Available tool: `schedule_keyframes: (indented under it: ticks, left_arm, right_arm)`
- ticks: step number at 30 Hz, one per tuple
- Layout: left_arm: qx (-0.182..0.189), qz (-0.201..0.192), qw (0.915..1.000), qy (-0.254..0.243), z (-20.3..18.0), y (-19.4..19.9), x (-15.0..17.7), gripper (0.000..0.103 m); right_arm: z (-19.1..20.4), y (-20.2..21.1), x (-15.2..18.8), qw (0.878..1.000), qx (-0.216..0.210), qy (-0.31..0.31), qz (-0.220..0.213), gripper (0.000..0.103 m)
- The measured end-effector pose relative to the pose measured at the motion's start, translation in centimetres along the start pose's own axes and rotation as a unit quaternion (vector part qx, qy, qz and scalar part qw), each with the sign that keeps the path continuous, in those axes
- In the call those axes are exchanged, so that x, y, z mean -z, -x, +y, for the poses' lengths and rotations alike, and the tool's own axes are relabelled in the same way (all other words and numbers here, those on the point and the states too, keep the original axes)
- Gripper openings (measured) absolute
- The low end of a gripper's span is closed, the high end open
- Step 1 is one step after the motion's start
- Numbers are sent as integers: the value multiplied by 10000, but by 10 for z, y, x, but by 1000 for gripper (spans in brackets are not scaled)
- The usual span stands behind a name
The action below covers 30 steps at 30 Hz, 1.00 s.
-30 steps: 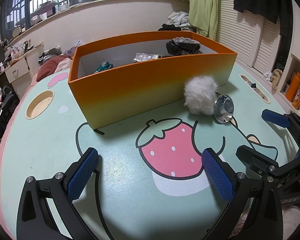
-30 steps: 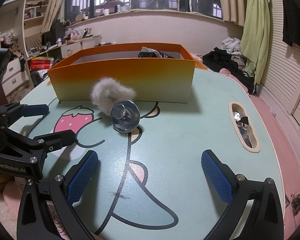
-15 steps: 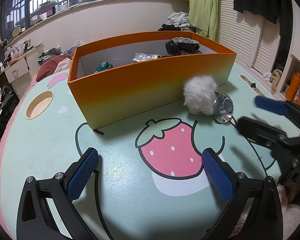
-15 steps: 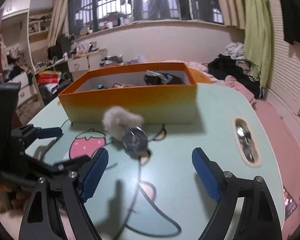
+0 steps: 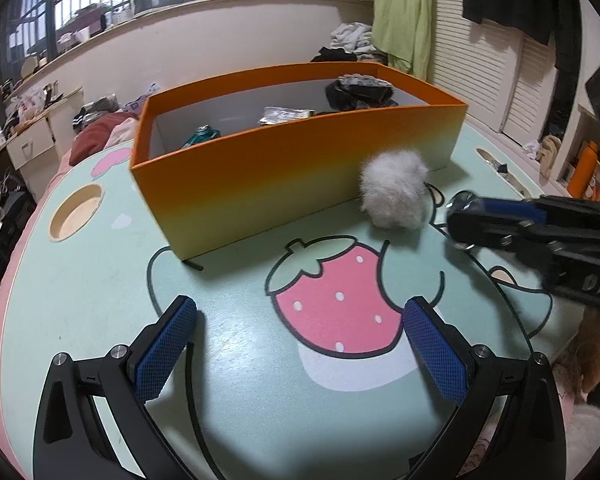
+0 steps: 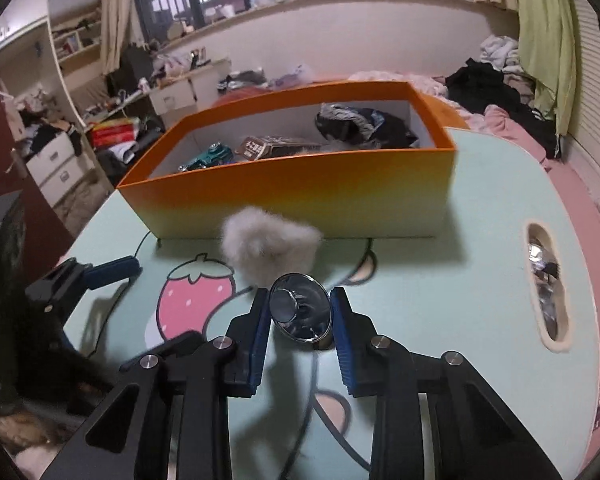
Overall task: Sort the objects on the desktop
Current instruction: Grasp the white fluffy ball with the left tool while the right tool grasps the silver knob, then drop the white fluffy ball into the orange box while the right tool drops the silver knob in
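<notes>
A shiny metal cup (image 6: 300, 310) lies on the mint table mat between the blue pads of my right gripper (image 6: 300, 316). Its jaws are closing, and both pads touch the cup's rim. A fluffy grey-white ball (image 6: 268, 248) sits just beyond the cup, against the front wall of the orange box (image 6: 300, 192). In the left wrist view my right gripper (image 5: 456, 220) reaches in from the right beside the fluffy ball (image 5: 394, 196), mostly hiding the cup. My left gripper (image 5: 300, 344) hangs open over the strawberry print with nothing between its pads, well short of the orange box (image 5: 300, 168).
The box holds a teal toy car (image 6: 208, 156), a brown packet (image 6: 276, 146) and a dark cloth bundle (image 6: 364, 124). The table has a round cutout (image 5: 76, 212) at the left and an oval slot (image 6: 546, 284) at the right. Furniture and clothes crowd the room around.
My right gripper has moved forward up to the metal cup and its jaws have narrowed from wide open to touching the cup. My left gripper has stayed still and open.
</notes>
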<state>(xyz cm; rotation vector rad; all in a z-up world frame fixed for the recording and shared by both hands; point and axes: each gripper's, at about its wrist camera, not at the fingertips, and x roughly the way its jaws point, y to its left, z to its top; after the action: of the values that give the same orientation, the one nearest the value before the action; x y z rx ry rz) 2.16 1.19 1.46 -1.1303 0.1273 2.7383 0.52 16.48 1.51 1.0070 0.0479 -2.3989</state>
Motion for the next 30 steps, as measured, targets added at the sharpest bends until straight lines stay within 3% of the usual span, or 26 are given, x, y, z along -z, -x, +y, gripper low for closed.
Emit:
schedule_keyframes:
  ticks: [7, 8, 10, 11, 13, 14, 17, 22, 25, 27, 28, 30]
  left_arm:
    - [392, -407, 9984, -70, -17, 4, -40, 102]
    - [390, -366, 9985, -129, -23, -1, -46, 97]
    - [430, -216, 9986, -233, -33, -13, -53, 85]
    - [522, -84, 9981, -301, -40, -23, -57, 73]
    - [587, 11, 9977, -343, -45, -33, -61, 46]
    - [590, -9, 9979, -278, -42, -35, -62, 21]
    - [831, -254, 9962, 1, -25, -19, -56, 21]
    - [817, -842, 9931, 2, -2, 32, -66, 21]
    - [391, -1272, 9907, 272, 25, 46, -98, 21]
    - [92, -1266, 9907, 488, 39, 36, -114, 24]
    - [41, -1250, 9907, 532, 45, 29, -119, 28]
    - [-72, -1154, 9913, 622, 54, 15, -124, 65]
  right_arm:
    - [-35, 36, -4, 9981, 167, -407, -434, 29]
    - [-41, 40, -5, 9975, 200, -478, -485, 29]
    - [-48, 46, -7, 9962, 245, -595, -580, 29]
    - [-52, 48, -8, 9958, 251, -628, -609, 29]
    - [-55, 51, -8, 9953, 278, -661, -653, 29]
    - [-56, 52, -8, 9951, 283, -668, -667, 29]
    - [-57, 53, -7, 9951, 255, -683, -674, 29]
    - [-41, 51, -15, 9959, 103, -550, -713, 29]
    - [-20, 48, -40, 9953, 12, -273, -927, 29]
    - [-9, 39, -66, 9944, -87, -196, -1034, 29]
    - [-7, 32, -78, 9942, -135, -212, -1047, 29]
    - [-6, 12, -104, 9940, -97, -246, -1061, 29]
